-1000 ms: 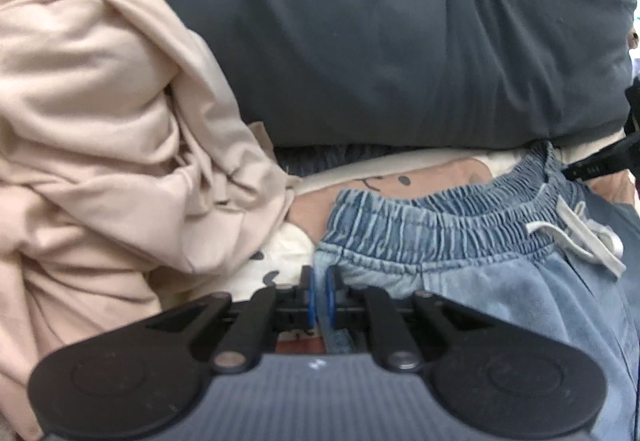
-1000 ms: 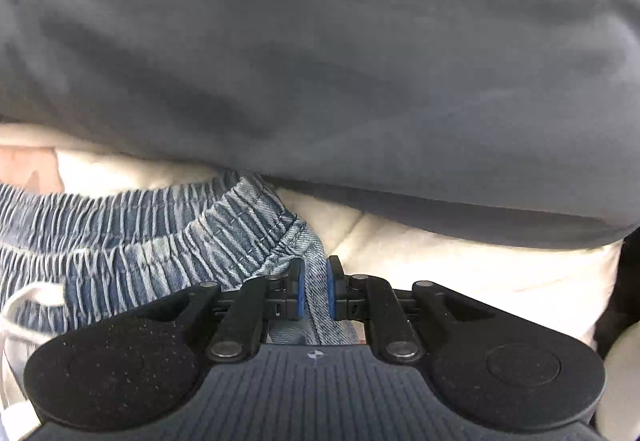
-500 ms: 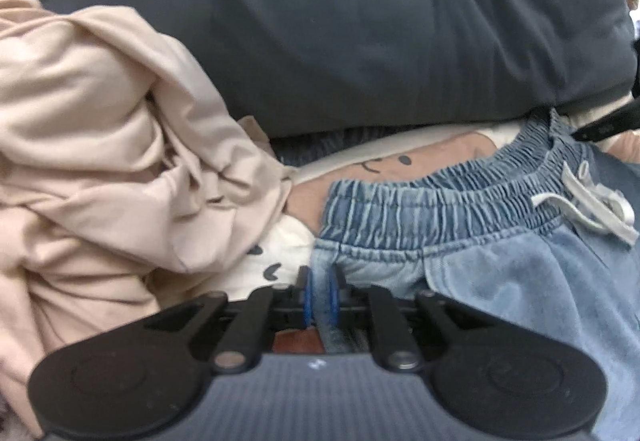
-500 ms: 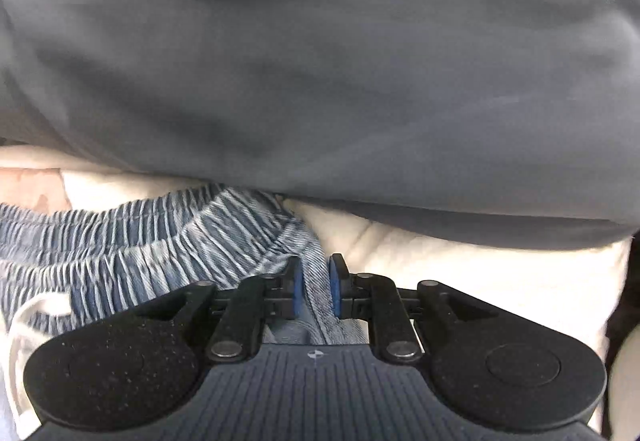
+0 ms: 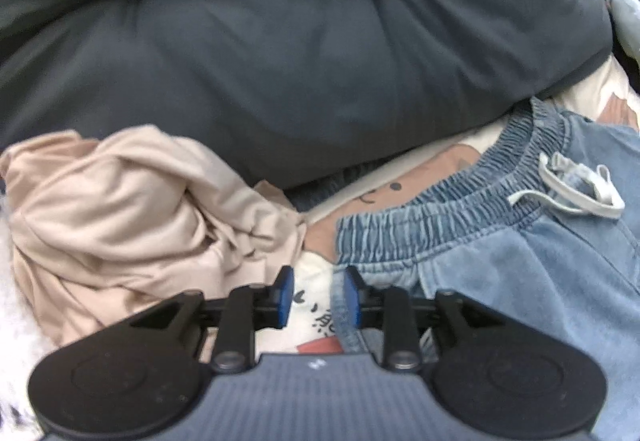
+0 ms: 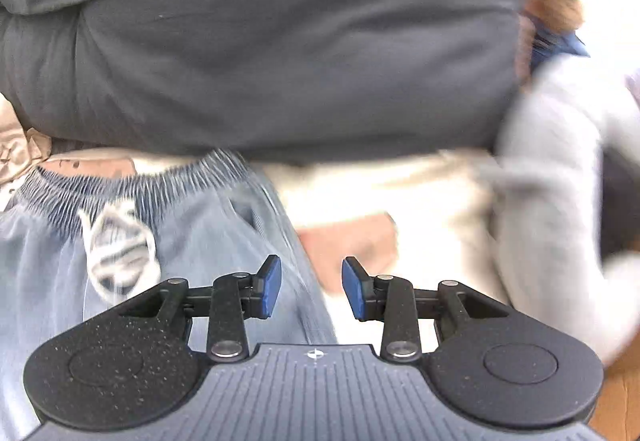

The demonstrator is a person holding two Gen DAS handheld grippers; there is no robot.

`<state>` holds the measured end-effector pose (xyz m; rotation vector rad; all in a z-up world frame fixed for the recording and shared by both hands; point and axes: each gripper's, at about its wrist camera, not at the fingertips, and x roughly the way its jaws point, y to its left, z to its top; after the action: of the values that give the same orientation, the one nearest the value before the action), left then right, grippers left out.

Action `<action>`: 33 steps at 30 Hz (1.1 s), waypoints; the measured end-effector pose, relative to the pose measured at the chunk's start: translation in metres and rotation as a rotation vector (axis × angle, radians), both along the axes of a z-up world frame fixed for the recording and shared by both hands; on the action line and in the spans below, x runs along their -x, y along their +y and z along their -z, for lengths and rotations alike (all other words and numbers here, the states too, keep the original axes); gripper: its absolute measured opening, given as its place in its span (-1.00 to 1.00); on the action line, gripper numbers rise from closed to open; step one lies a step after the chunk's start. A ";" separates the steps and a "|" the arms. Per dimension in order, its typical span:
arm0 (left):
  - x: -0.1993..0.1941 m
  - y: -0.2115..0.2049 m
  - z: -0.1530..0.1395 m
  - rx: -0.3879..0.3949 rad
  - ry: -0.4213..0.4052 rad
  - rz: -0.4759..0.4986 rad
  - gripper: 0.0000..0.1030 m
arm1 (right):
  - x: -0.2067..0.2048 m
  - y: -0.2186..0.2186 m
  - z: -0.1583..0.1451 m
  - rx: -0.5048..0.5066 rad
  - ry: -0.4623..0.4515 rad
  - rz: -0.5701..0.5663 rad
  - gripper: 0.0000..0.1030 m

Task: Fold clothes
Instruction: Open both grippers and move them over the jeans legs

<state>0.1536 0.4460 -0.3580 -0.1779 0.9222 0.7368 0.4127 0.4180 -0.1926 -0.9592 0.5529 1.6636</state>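
Left tongs (image 5: 319, 296) and right tongs (image 6: 311, 288) have just been opening, gripping nothing.

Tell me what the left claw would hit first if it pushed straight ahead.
Probably the patterned cream sheet between its open pads, at the denim shorts' waistband corner; depth is uncertain.

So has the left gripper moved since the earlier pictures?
Yes. The left gripper has pulled back and up from the dark cushion; its jaws have just been opening, denim edge between them.
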 end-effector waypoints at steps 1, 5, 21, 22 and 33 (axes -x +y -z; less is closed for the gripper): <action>-0.003 -0.002 -0.002 -0.003 0.006 0.018 -0.37 | -0.014 -0.013 -0.005 0.001 0.002 0.014 -0.21; -0.024 -0.013 -0.013 -0.026 0.041 0.079 -0.36 | -0.043 -0.067 0.007 0.009 -0.006 0.086 -0.21; -0.150 -0.105 -0.107 -0.036 0.032 0.310 -0.06 | -0.208 -0.322 0.000 -0.008 -0.005 0.361 -0.20; -0.157 -0.112 -0.113 -0.032 0.033 0.318 -0.05 | -0.215 -0.336 0.002 -0.012 0.003 0.383 -0.20; -0.222 -0.183 -0.181 0.008 0.073 0.430 0.21 | -0.271 -0.469 0.016 -0.089 0.101 0.609 -0.16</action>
<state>0.3760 0.2626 -0.1775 0.0423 0.9909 0.3431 0.6842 -0.0511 -0.2089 -0.5637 0.7456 1.1763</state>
